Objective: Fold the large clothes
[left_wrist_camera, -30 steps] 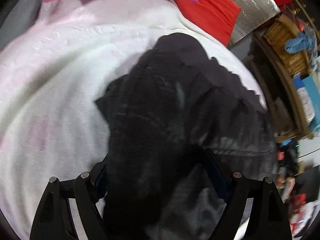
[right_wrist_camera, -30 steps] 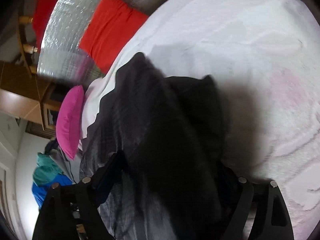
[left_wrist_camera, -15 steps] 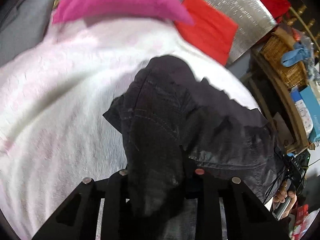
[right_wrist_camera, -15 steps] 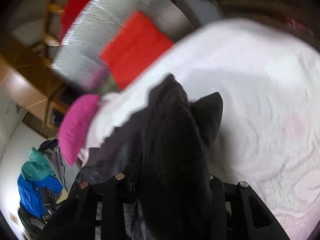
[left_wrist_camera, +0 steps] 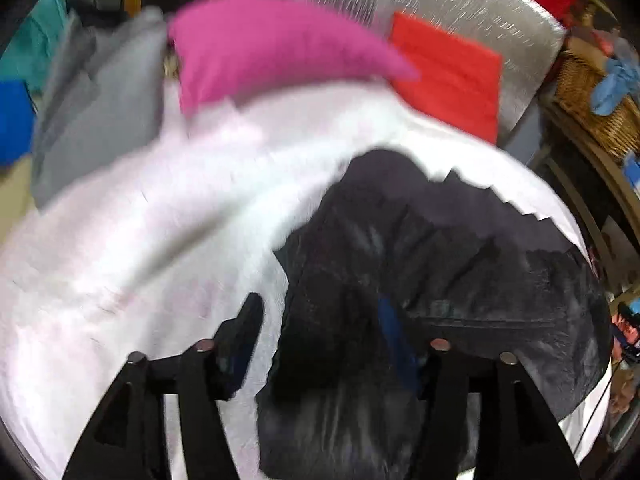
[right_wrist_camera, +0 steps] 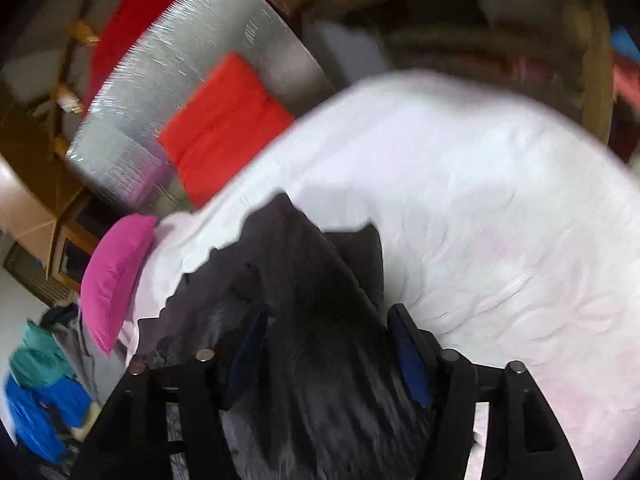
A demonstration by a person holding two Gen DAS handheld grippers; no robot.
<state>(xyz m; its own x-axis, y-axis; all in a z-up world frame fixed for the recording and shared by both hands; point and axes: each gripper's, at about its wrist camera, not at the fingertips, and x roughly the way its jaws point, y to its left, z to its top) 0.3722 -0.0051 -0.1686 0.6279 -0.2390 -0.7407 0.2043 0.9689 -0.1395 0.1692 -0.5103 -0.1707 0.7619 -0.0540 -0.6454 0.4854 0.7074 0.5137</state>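
garment: dark jacket [left_wrist_camera: 440,280] bunched on the white bedspread [left_wrist_camera: 140,260]
left gripper [left_wrist_camera: 320,332]: jaws just reopened, cloth between, not pinched
right gripper [right_wrist_camera: 328,340]: same deal, jaws apart, cloth draped between

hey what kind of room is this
Most likely a lived-in bedroom: a dark garment lies on a white bedspread, a pink pillow sits at its far edge, and clothes are heaped beside it.
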